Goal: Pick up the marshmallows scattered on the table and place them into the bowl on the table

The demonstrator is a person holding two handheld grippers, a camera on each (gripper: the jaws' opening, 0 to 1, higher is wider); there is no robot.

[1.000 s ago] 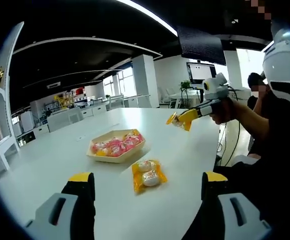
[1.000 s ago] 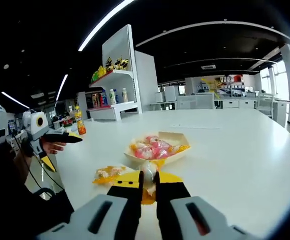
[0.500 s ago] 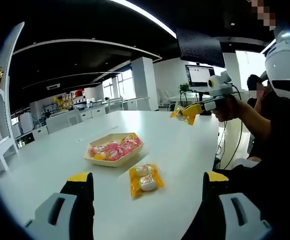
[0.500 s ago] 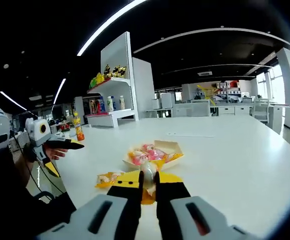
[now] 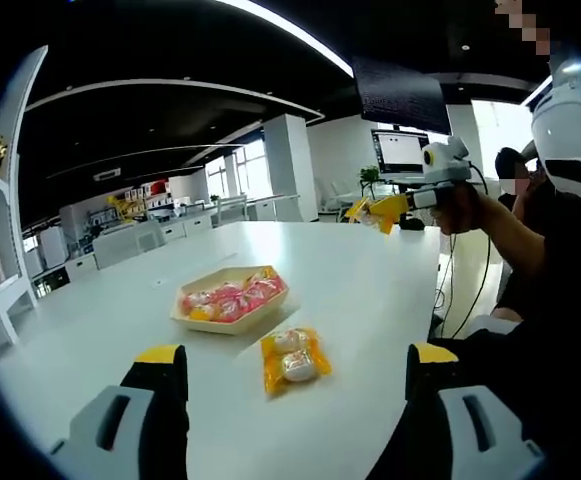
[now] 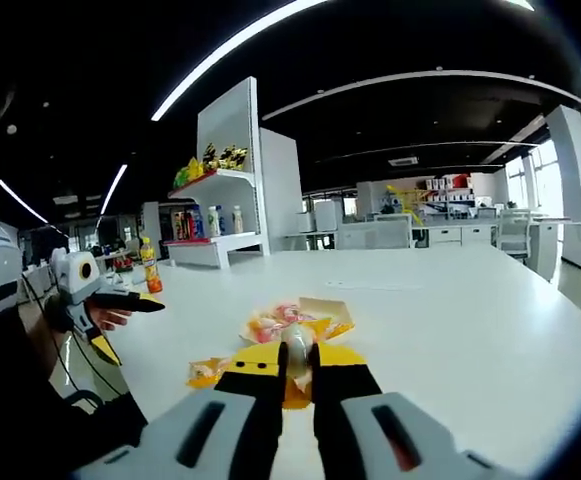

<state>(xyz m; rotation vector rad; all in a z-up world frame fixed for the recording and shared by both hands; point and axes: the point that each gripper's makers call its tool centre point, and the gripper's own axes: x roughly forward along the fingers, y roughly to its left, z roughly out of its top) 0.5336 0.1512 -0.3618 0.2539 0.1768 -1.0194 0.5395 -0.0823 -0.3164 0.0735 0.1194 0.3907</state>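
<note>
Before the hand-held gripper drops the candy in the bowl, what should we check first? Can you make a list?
1. Right hand-held gripper shut on a wrapped marshmallow packet in yellow film: ok.
2. Shallow tan bowl of pink and yellow packets is on the white table, with room on top: ok.
3. Right hand-held gripper is directly above the bowl: not ok, it is raised off to one side.
4. Left hand-held gripper open and free: ok.
5. Another yellow marshmallow packet waits on the table beside the bowl: ok.
</note>
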